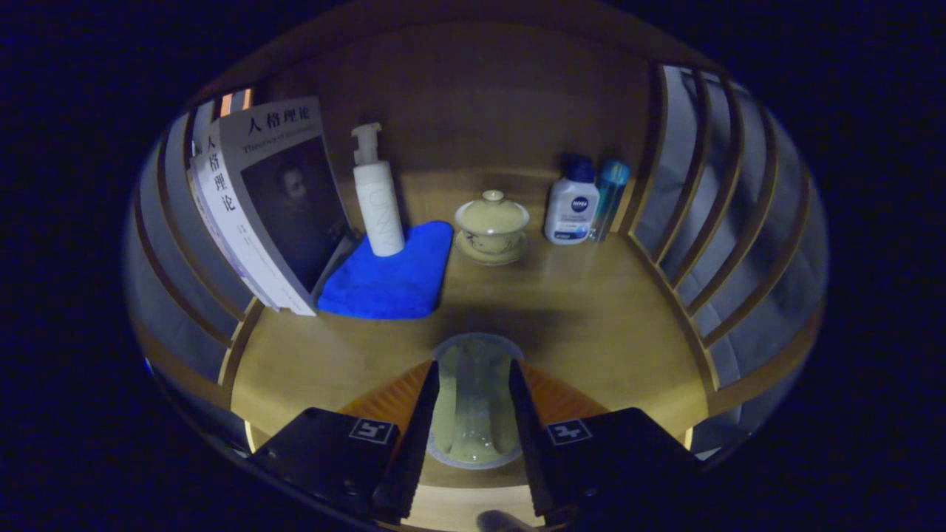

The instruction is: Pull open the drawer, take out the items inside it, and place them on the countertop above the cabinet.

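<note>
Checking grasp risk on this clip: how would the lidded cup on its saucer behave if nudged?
The lidded cup looks ceramic, so probably fragile. Its lid seems loose and may slide off. It could skid on its saucer. The gripper holds a clear glass.

A glass [473,403] sits between my tongs [473,384]; beyond it the lidded cup [491,225], books [273,207] left, bottles [573,207] right.

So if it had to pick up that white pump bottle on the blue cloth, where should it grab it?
Probably around the straight middle of the pump bottle, coming level from the front. It stands upright on the blue cloth, the body is a plain cylinder, and the pump head is narrow and awkward. The leaning book crowds one side. The gripper already pinches a clear glass.
</note>
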{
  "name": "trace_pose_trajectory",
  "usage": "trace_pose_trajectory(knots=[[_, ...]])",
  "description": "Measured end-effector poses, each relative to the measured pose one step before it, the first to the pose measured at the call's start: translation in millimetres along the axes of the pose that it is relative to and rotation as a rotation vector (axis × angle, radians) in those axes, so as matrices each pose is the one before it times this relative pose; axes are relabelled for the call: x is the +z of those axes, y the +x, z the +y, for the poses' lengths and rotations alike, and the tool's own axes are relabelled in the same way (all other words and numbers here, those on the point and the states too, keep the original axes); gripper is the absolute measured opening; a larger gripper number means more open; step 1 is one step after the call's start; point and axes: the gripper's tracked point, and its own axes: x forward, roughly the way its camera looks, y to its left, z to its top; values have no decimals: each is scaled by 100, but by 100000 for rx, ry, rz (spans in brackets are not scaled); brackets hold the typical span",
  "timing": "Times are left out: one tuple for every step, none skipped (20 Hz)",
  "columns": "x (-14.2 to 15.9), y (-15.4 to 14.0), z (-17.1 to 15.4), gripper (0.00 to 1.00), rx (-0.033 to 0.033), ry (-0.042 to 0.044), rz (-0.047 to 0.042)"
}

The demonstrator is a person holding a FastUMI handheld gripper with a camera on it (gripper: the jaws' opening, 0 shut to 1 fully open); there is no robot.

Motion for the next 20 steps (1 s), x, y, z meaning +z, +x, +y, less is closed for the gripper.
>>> trace_pose_trajectory(knots=[[368, -519, 108, 61, 558, -168, -2458], [243, -788, 203, 61, 1086, 22, -2112], [199, -782, 330, 62, 1291, -107, -2459], [182, -813, 125, 62, 212, -545, -2113], [19, -808, 251, 62, 1115, -864, -1559], [28, -1038, 352, 63, 988, -770, -2509], [-102, -900, 225, 64, 738, -207, -2075], [-90, -1073, 386, 64, 1203, -138, -1779], [-160, -1261, 422, 65, 1380, 113, -2196], [-92, -1234, 282, 72, 891, 233, -1914], [-76, -1102, 173, 79, 689, 637, -1842], [-66, -1463, 443, 86, 1558, 1236, -2227], [-105, -1138, 275, 86, 1067, 100, -2309], [28, -1299, -288, 86, -1245, 163, -3115], [99, -1158, -230, 87, -945, 349, -2002], [-74, -1430, 250, 89, 680, 219, -2836], [-116, -1173, 221, 94, 602, -51, -2399], [13, -1328, -91, 100, -203, -319, -2371], [206, -1379, 124, 100, 329, -182, -2937], [298, -1392, 286, 100, 1165, -510, -3472]])
